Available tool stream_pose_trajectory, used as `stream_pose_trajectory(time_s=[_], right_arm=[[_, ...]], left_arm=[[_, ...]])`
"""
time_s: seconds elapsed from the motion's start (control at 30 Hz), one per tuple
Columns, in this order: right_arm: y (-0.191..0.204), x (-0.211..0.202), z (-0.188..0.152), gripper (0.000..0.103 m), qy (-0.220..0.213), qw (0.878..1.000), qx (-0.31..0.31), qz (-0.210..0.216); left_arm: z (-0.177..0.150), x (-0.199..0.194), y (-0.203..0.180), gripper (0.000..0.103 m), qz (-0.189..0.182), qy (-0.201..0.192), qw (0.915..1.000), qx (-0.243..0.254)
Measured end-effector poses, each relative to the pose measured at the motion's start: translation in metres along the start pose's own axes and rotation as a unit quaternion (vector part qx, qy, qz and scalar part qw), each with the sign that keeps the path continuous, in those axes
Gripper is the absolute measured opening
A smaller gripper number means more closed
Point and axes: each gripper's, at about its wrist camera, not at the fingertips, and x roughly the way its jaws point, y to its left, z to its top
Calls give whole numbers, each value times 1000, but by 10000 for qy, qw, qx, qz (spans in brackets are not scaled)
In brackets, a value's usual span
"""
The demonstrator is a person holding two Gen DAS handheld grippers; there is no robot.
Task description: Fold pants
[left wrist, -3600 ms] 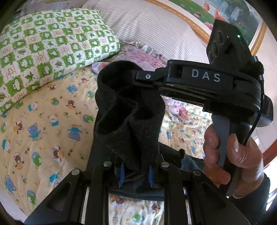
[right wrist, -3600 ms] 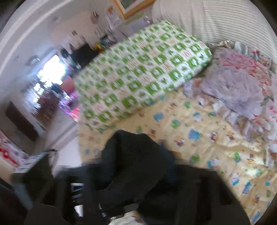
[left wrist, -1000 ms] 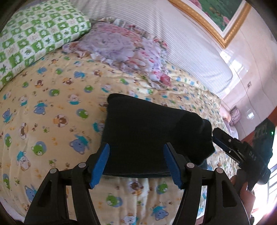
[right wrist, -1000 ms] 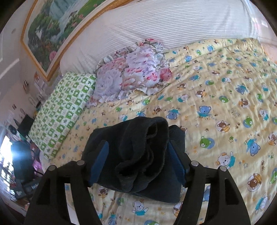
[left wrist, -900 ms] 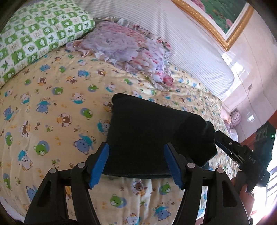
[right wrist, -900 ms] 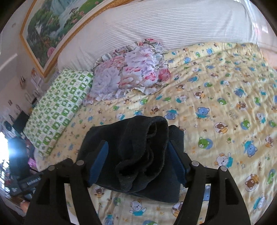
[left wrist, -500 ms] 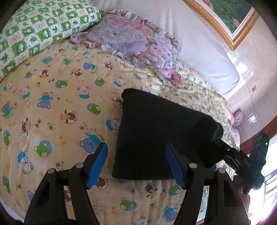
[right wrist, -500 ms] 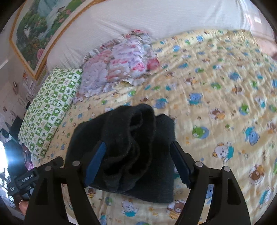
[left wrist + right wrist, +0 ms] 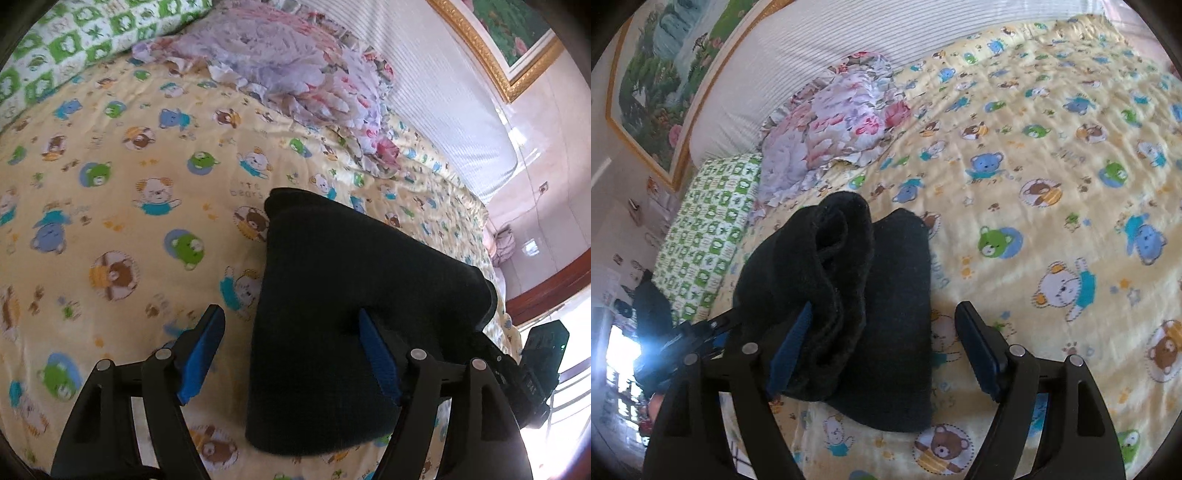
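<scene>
My left tongs are spreading at this moment; the right-hand blue pad sits against the near part of the folded black pants, the other pad stands clear over the sheet, so nothing is clamped. My right tongs stand apart too, their left pad touching the rolled-up thick end of the pants, the right pad off over the bedsheet. The pants lie as a compact bundle on the bear-print bed, below the floral pillow and the green checked pillow. I judge the fabric soft, thick and fleecy, light, not slippery; it will slump and bulge rather than hold a crease. I would grip it at the layered edges, pinching all thicknesses together, not the puffy roll.
</scene>
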Motion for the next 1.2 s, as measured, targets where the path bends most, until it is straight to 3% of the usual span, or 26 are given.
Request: stream_pose_trajectory(time_s=[0.2,0.23,0.27,0.33,0.5,0.73,1.2], right_arm=[[-1,4,1,78,41,9998,68,187],[-1,5,0,76,52,9996,87,253],[-2,5,0,74,62,9994,115,326],[-3,7,0,70,72,9989,182,422],[0,4,-1,61,62,9990,147,429],[13,-4,-2,53,-20,9995,-63,304],[36,-4,-4,52,4,9989,-230,414]], left_arm=[[0,14,2,73,-254,138,9995,-128],[0,15,1,70,-281,130,9994,-134],[-1,15,0,60,-358,140,9992,-129],[-1,14,-3,58,-311,105,9994,-82],[-3,3,-12,40,-322,-63,9995,6],[-5,-13,-16,36,-371,-178,9992,2],[-9,-47,-19,35,-98,-545,9983,190]])
